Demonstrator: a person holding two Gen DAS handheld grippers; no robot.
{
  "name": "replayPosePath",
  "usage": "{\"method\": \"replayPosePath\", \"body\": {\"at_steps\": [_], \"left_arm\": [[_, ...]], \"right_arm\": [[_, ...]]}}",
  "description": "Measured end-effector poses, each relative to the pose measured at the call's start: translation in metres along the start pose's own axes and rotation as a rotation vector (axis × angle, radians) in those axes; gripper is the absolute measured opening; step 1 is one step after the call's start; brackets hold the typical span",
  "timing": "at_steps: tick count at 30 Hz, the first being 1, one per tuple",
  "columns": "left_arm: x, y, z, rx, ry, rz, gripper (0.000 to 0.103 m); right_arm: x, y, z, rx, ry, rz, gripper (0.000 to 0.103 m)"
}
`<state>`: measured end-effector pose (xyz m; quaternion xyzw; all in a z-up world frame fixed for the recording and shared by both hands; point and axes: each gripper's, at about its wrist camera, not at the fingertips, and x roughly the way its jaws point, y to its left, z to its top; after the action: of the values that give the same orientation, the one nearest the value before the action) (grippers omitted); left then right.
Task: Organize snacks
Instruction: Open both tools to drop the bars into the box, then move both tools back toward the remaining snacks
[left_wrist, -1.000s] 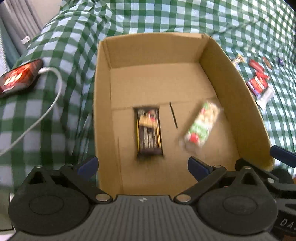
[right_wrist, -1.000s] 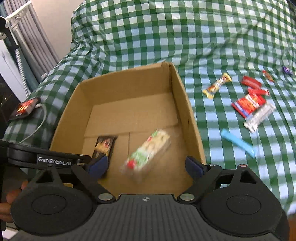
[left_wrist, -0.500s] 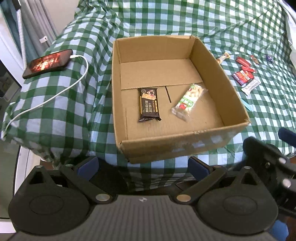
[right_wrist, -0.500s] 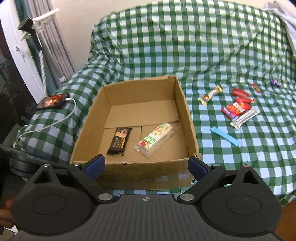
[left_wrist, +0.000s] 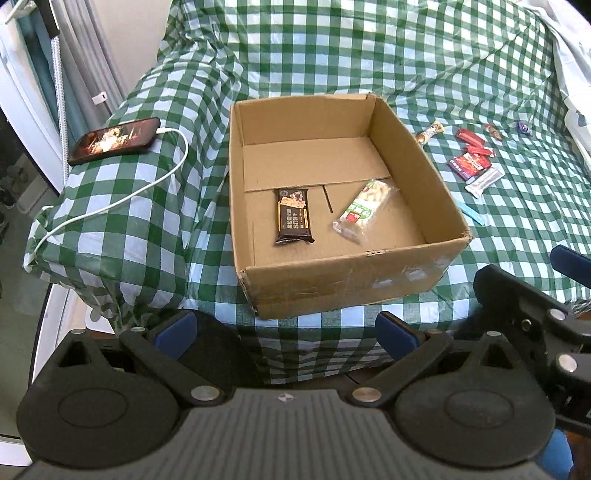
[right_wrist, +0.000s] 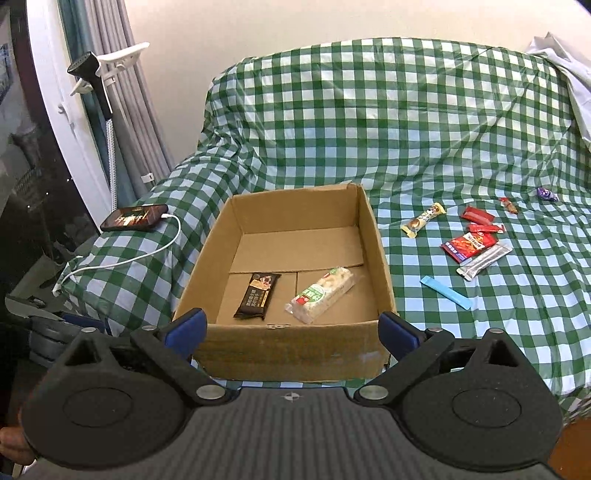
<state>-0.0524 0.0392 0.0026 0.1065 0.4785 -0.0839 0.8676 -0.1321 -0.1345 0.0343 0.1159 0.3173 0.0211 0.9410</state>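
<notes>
Cardboard box (right_wrist: 291, 354) just ahead of both tongs, dark bar (right_wrist: 257, 295) and white-green pack (right_wrist: 320, 293) inside. Loose snacks (right_wrist: 472, 245) far right. Right gripper (right_wrist: 291, 328), left gripper (left_wrist: 284, 334) wide, empty. Risk: reach clips box wall, shoves it.

Two snack bars (left_wrist: 294, 216) flat in cardboard box (left_wrist: 347, 284)

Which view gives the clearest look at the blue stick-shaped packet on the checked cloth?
The right wrist view: the blue packet lies fully visible, right of the cardboard box. In the left wrist view the box's right wall hides most of it, leaving only one end.
</notes>
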Motion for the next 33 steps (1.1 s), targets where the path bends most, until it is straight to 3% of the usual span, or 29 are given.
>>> {"method": "replayPosePath", "body": {"at_steps": [20, 28, 33], "left_arm": [[-0.010, -0.013, 0.007, 0.016, -0.017, 0.029, 0.103], [0.002, -0.040, 0.033, 0.068, -0.006, 0.035, 0.103], [0.012, -0.068, 0.065, 0.120, -0.012, 0.013, 0.103]], "right_arm": [[-0.013, -0.019, -0.007, 0.069, -0.036, 0.007, 0.102], [-0.006, -0.051, -0.010, 0.139, -0.029, -0.005, 0.102], [-0.002, -0.084, -0.005, 0.189, -0.078, -0.076, 0.102]]}}
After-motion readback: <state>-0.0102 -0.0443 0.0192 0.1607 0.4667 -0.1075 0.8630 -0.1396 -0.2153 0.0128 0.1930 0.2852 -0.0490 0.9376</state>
